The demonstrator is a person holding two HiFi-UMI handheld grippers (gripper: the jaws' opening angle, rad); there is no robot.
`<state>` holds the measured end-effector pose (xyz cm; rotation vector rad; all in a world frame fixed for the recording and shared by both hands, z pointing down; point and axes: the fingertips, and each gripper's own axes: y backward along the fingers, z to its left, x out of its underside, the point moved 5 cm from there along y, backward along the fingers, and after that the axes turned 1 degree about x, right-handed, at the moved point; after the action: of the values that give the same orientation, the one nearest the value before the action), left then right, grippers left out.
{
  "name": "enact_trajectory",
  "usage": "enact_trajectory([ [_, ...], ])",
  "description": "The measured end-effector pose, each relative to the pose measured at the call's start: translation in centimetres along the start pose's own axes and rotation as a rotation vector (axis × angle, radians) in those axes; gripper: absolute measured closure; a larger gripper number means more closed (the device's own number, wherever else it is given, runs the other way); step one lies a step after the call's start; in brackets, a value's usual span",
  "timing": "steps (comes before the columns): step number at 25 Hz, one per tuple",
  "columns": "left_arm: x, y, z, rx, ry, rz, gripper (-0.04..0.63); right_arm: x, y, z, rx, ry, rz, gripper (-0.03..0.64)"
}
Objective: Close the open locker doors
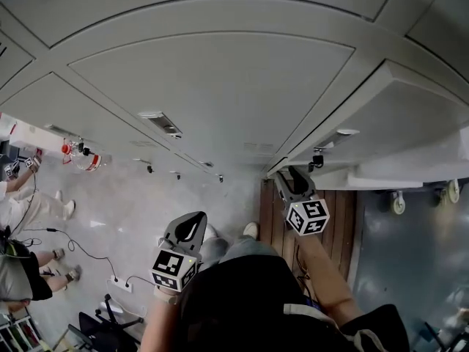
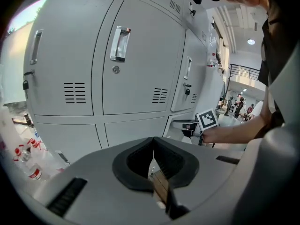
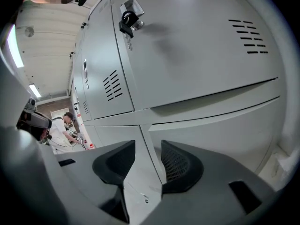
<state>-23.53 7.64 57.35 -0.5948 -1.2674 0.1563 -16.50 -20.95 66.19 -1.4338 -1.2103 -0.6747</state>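
Grey plastic left gripper (image 1: pixel 194 218) and right gripper (image 1: pixel 289 173): same build, with smooth moulded shells and black curved pads (image 3: pixel 178 165). The right one's pads show a fine mesh texture. Each carries a white marker cube (image 1: pixel 308 216) printed with black square patterns. Wearer: dark short-sleeved top (image 1: pixel 242 299), blue-grey trouser leg (image 1: pixel 245 249), white shoe (image 1: pixel 250 229).

Head view: left gripper (image 1: pixel 193 224) held low, close to body, pointed forward. Jaws pressed together, as shown in left gripper view. Left marker cube (image 1: pixel 174 269) turned up toward head camera. Left forearm (image 1: pixel 155 327) raised from below. By contrast, right gripper (image 1: pixel 292 180) reached further forward. Jaws seen parted in right gripper view, with nothing clamped. Right marker cube (image 1: pixel 308 216) tilted. Right forearm (image 1: pixel 327 277) bare, stretched out.
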Motion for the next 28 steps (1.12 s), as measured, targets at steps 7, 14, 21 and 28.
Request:
enact_trajectory([
  [7,0.3,0.7,0.8,-0.035,0.027,-0.017,0.574,-0.6,-1.6,-0.5,0.006,0.016,0.0,0.428],
  [14,0.5,1.2,2.0,-0.053,0.037,-0.031,0.574,-0.6,-1.9,-0.4,0.028,0.043,0.003,0.423],
  [21,0.2,1.4,2.8,-0.031,0.029,-0.052,0.574,-0.8,-1.6,0.1,0.05,0.048,0.016,0.422],
  [28,-1.2,1.4,3.9,0.028,0.011,-0.093,0.574,-2.0,0.1,3.9,0.028,0.044,0.014,0.445],
])
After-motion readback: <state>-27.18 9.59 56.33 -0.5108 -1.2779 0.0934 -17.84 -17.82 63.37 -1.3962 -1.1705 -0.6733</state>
